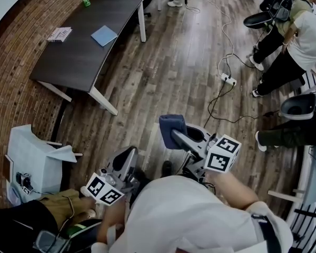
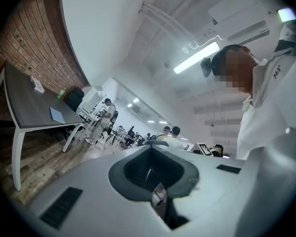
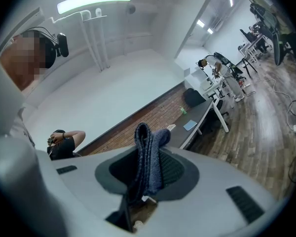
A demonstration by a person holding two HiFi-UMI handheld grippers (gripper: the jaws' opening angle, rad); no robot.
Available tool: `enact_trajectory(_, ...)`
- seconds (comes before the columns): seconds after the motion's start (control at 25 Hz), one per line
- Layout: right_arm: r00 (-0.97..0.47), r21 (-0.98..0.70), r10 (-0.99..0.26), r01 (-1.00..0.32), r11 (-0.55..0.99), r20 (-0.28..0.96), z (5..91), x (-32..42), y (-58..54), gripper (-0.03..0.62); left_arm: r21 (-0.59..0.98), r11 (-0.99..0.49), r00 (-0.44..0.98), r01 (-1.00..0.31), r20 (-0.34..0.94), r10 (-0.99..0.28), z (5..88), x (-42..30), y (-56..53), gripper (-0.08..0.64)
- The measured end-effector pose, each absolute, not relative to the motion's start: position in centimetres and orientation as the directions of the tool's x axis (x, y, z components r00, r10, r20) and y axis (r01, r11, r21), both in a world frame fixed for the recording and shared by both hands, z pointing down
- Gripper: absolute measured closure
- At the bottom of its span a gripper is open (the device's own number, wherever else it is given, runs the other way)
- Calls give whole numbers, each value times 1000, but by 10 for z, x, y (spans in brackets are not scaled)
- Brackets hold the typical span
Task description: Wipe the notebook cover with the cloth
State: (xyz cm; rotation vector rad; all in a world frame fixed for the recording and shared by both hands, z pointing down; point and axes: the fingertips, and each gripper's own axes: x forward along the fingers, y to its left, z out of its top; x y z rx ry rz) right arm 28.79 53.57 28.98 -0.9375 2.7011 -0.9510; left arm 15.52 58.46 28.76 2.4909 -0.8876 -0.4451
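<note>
Okay, right gripper [image 1: 175,136] is clamped on the folded blue cloth [image 1: 171,123], and left gripper [image 1: 129,157] is shut and empty. The blue notebook [image 1: 104,35] lies on the dark table [image 1: 73,62], well apart from me. I'd cross the bare floor [image 1: 168,73] left of the power strip [image 1: 228,79], then press the cloth flat on the cover, minding the table's near edge.

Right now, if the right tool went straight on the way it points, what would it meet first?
Probably the dark desk by the brick wall, across open floor; the cloth held in the right tool would touch first. Depth is unclear.
</note>
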Motion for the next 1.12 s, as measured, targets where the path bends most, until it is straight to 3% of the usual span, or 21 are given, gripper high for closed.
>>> enact_trajectory(0.6,-800,-623,-593,-510,594,89,304,302,521,489,522,-677,738,-520,-125,-663,294,169,567,551)
enact_trajectory(1.12,-748,-609,-654,-572,549,112,304,266,440,489,535,-716,786,-449,-143,-601,296,133,470,551)
